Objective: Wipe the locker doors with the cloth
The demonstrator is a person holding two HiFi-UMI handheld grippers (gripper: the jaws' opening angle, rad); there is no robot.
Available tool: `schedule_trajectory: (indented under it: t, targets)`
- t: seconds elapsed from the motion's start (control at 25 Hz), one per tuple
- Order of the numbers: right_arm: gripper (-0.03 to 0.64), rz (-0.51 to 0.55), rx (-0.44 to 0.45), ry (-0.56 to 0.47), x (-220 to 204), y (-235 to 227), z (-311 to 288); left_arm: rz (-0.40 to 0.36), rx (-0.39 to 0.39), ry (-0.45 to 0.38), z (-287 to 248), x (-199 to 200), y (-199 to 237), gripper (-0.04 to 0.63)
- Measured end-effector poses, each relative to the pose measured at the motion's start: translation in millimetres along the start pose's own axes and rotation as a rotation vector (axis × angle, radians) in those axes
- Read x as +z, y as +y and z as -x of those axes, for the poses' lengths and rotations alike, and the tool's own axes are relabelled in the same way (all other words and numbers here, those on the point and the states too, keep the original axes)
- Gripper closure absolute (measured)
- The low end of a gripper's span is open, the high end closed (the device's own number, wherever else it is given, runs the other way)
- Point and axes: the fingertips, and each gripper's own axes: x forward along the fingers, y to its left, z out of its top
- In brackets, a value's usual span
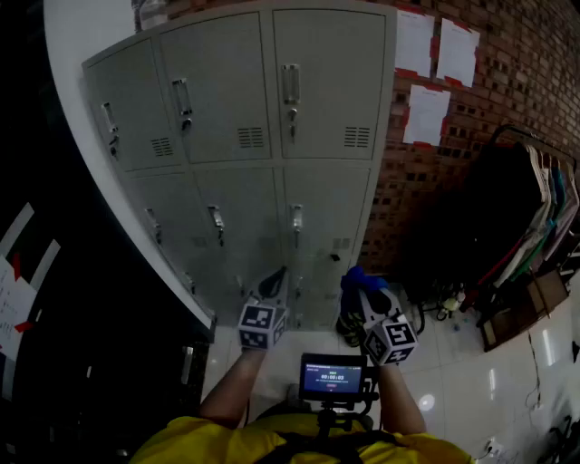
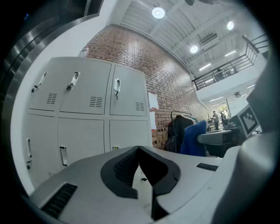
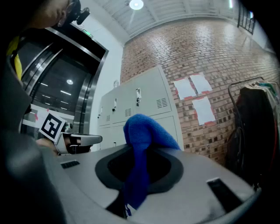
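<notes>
**A:** Head view has both grippers low in front of the lockers (image 1: pixel 227 91), well short of the doors (image 1: pixel 331 54). The right gripper (image 1: pixel 364 294) carries the blue cloth (image 1: pixel 361 277) bunched at its tip.

**B:** Its own view settles it: the jaws are clamped on the cloth, one fold standing above them and a tail hanging below. I'd guess it's held that way so a fat pad meets the door first.

**A:** And the left gripper (image 1: pixel 274 279)?

**B:** The left gripper view shows its jaws closed tip to tip with nothing between them. It looks like a spare hand, kept to the left of the cloth.

**A:** No wiping yet by my reading, since the cloth is clear of every door.

**B:** Only the head view gives all six doors, two rows of three, plus the floor (image 1: pixel 507 362) and the clothes rack (image 1: pixel 535 208) on the right. The gripper views look upward instead and add ceiling lights (image 2: pixel 158 12), and from the left one, a balcony (image 2: pixel 227 70) far right.
</notes>
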Motion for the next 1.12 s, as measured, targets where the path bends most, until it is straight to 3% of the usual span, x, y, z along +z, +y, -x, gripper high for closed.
schedule_trajectory:
  t: [0.24, 0.48, 0.68, 0.76, 1.12]
  targets:
    - [0.545, 0.008, -0.036, -0.046, 39.0, -53.7, -113.5, 0.004, 0.023, -0.026, -91.5, 21.1, 65.4, 0.595]
    - [0.545, 0.065, -0.067, -0.134, 100.4, -107.3, -197.1, 0.005, 0.035, -0.015, -147.6, 17.1, 80.0, 0.595]
    - [0.546, 0.144, -0.147, -0.137, 133.3, -145.7, -261.2, 0.004, 0.038, -0.032, -177.7, 24.8, 86.3, 0.595]
    - [0.545, 0.161, -0.173, -0.126, 127.0, -156.7, -275.2, -0.001, 0.036, -0.037, -187.6, 27.1, 87.9, 0.595]
    - [0.543, 0.192, -0.128, -0.187, 118.4, -154.6, -275.4, 0.026, 0.028, -0.018, -210.8, 16.6, 94.3, 0.595]
